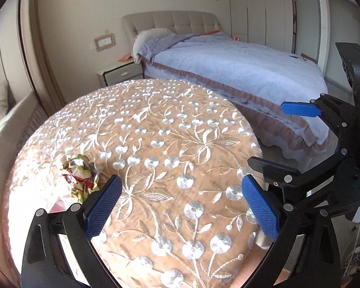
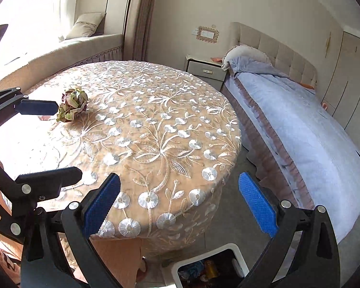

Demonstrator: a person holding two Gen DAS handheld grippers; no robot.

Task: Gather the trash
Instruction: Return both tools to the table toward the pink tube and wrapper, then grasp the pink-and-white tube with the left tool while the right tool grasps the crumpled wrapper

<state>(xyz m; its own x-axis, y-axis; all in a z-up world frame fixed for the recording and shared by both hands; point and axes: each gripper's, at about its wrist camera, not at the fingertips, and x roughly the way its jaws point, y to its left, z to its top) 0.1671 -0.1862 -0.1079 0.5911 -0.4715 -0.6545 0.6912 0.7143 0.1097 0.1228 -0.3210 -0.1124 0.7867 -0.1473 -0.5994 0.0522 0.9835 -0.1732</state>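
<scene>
Fingers on both tools stand wide apart with nothing between them: the left gripper hovers over the near part of the round table, and the right gripper hangs over the table's near edge, above a white-rimmed bin on the floor that already holds some scraps. The task's thing, a crumpled paper wad in green, red and white, lies on the embroidered tablecloth at the sunlit side of the table; in the left wrist view it sits just beside the left finger's blue pad, outside the gap rather than inside it. By its look it should be very light, soft and springy, likely to compress under the pads and not fragile. A grip across its middle, pads squeezing the bulk rather than a loose flap, seems safest, since a stray corner could tear or slip free. Care would be needed not to snag the cloth beneath. Beyond the table stands a bed with a pale blue cover.
</scene>
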